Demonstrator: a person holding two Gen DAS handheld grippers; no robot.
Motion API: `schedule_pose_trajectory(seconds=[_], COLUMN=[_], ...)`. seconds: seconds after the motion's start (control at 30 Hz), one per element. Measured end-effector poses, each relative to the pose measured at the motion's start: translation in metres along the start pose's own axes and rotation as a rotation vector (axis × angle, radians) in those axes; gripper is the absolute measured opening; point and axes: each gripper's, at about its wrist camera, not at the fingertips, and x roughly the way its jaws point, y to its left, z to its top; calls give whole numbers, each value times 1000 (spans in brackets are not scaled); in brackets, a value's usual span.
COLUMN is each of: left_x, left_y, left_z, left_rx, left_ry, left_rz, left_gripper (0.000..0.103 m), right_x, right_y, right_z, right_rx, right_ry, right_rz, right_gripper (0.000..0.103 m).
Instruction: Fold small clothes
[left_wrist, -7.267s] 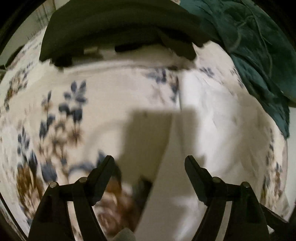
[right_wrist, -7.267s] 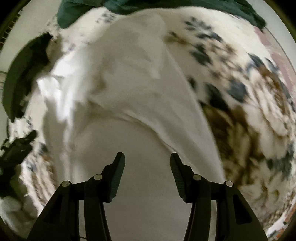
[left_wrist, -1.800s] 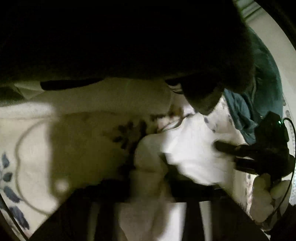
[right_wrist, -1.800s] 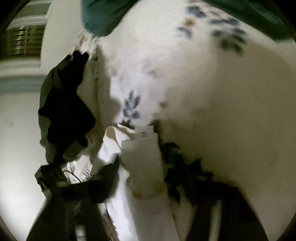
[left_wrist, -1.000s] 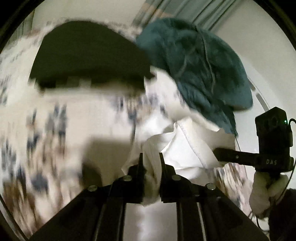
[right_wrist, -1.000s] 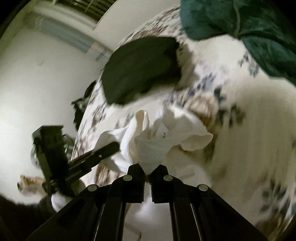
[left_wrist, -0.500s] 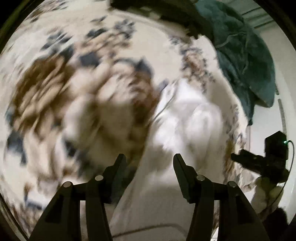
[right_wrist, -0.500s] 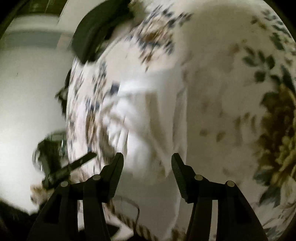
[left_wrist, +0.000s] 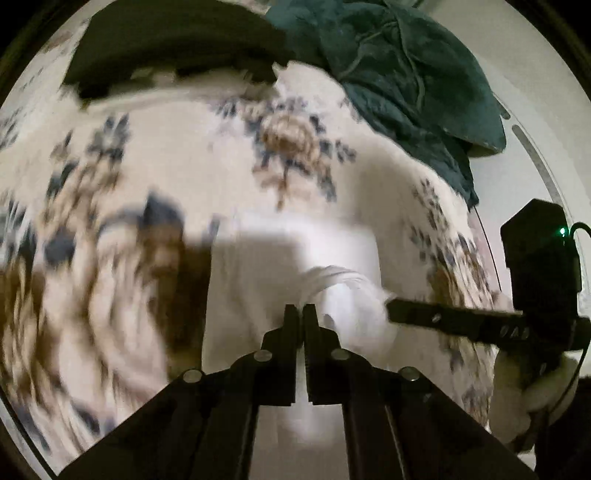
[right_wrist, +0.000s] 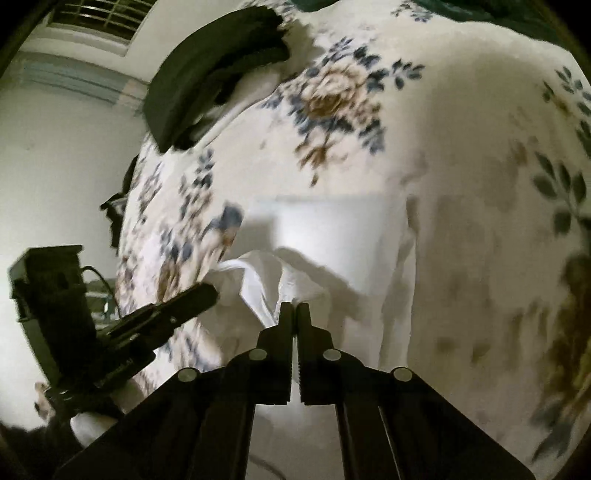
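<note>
A small white garment (left_wrist: 295, 258) lies on a floral bedspread (left_wrist: 147, 166), its near edge lifted and bunched. My left gripper (left_wrist: 300, 308) is shut on the near edge of the white garment. My right gripper (right_wrist: 294, 306) is shut on the same garment (right_wrist: 332, 236) a little to the side. Each gripper shows in the other's view: the right one (left_wrist: 443, 317) reaches in from the right, the left one (right_wrist: 166, 306) from the left. The frames are blurred.
A dark folded garment (left_wrist: 166, 40) lies at the far side of the bed, also in the right wrist view (right_wrist: 210, 70). A teal cloth pile (left_wrist: 406, 74) lies at the far right. A white wall (right_wrist: 55, 166) stands to the left.
Half a second ago both grippers were open above the flat white garment. Now both are shut on its near edge and that edge is raised and bunched.
</note>
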Motion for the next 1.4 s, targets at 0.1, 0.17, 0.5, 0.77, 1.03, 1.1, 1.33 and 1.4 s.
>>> schedule_pose_trajectory(seconds=[0.1,0.17,0.5,0.77,1.03,1.1,1.33,1.4], left_x=[-4,1,-29,37,6,-6,31,28], left_y=[6,16,45,32,70,69,62,71], left_z=[-37,-58,-37,-12,-33,-31,-26,-31], left_rx=[-21,-57,-235,-146,-217,-245,-187,-231], left_ry=[71,158,101,159,196,169,181,187], left_rz=[9,2,-23,113,133,103,216,182], left_gripper=[2,3,38,39,42,40,42,42], right_x=[-1,6,-12,43,38,15,35,50], right_y=[4,5,-15,8,0,-9,-42,-49], right_z=[-36,-57,-65,-41,-71,-59,-19,-18], right_rx=[-34,-59,93,69,112,159,193,164], right_ry=[80,163,153,119,185,93,83,129], right_rz=[9,-3,24,-50,-97,-109,-237,-308], right_gripper=[2,2,47,31,32,32,35,35])
